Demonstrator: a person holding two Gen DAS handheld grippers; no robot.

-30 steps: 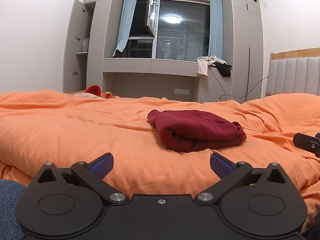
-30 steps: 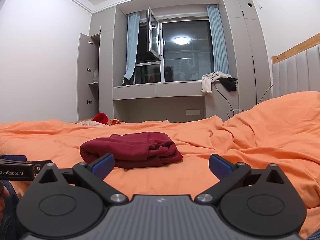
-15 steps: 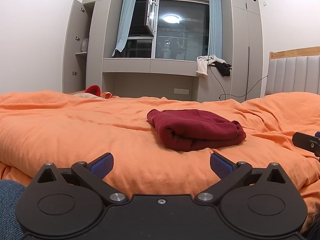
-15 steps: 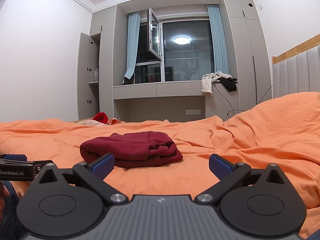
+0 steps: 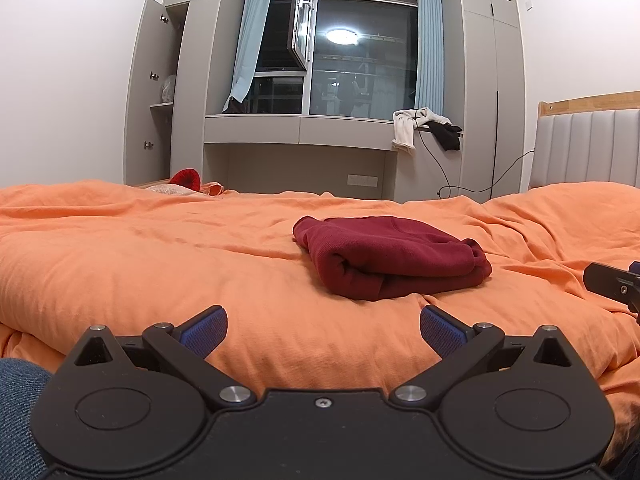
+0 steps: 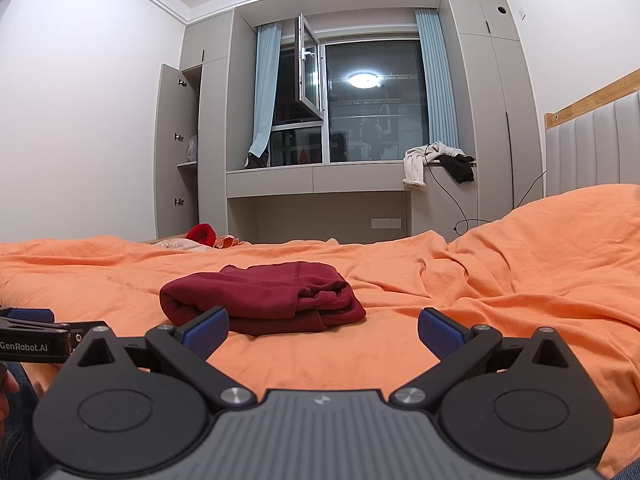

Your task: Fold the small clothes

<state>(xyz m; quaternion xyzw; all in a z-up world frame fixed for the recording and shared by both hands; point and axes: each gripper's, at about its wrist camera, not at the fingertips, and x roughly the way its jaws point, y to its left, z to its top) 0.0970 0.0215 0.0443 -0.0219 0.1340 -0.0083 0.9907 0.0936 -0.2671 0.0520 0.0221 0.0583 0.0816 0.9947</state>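
The dark red garment (image 5: 390,256) lies folded into a compact bundle mid-bed on the orange duvet (image 5: 160,264). Left tool (image 5: 322,326) and right tool (image 6: 322,326) hang wide and empty, well short of it, likely because folding looks finished

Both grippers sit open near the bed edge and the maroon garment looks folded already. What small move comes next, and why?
Probably none on the garment: it lies folded on the orange duvet, and the left gripper and right gripper are open, short of it. I would draw both back.
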